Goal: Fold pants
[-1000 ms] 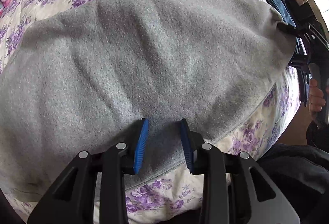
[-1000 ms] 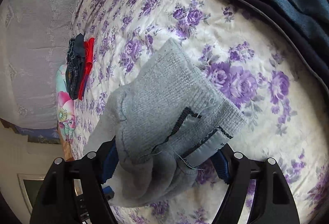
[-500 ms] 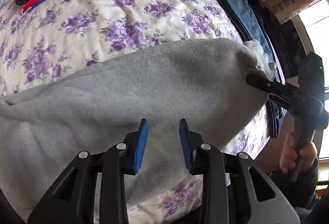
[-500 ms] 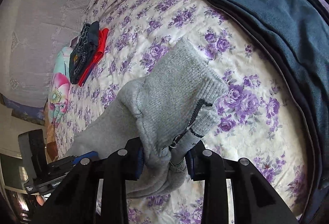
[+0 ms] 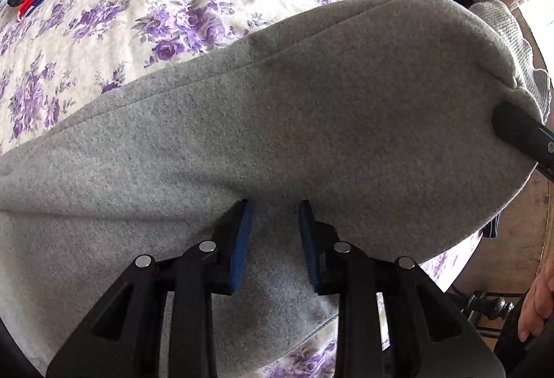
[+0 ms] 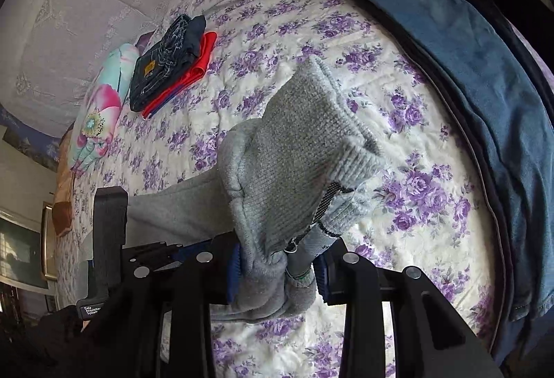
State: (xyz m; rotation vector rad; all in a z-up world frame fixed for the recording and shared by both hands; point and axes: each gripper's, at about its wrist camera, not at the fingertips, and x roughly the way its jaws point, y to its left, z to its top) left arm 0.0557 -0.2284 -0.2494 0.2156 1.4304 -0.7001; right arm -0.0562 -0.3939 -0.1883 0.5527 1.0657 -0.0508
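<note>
Grey sweatpants (image 5: 277, 121) stretch across the left wrist view, lifted above a floral bedspread (image 5: 145, 14). My left gripper (image 5: 275, 215) is shut on the pants' lower edge, cloth pinched between its blue pads. My right gripper (image 6: 277, 256) is shut on the bunched ribbed cuff end of the pants (image 6: 301, 156), which stands up above its fingers. The right gripper's black finger (image 5: 519, 135) shows at the far right of the left wrist view, clamping the same cloth.
A folded stack of dark jeans and red cloth (image 6: 169, 62) lies at the far left of the bed beside a flowered pillow (image 6: 97, 121). Blue jeans (image 6: 467, 59) lie along the bed's right side. A person's hand (image 5: 540, 301) is at the right edge.
Both grippers have lifted the pants higher off the bed, so more bedspread and the folded stack show beyond them. The right gripper has closed tighter on the cuff.
</note>
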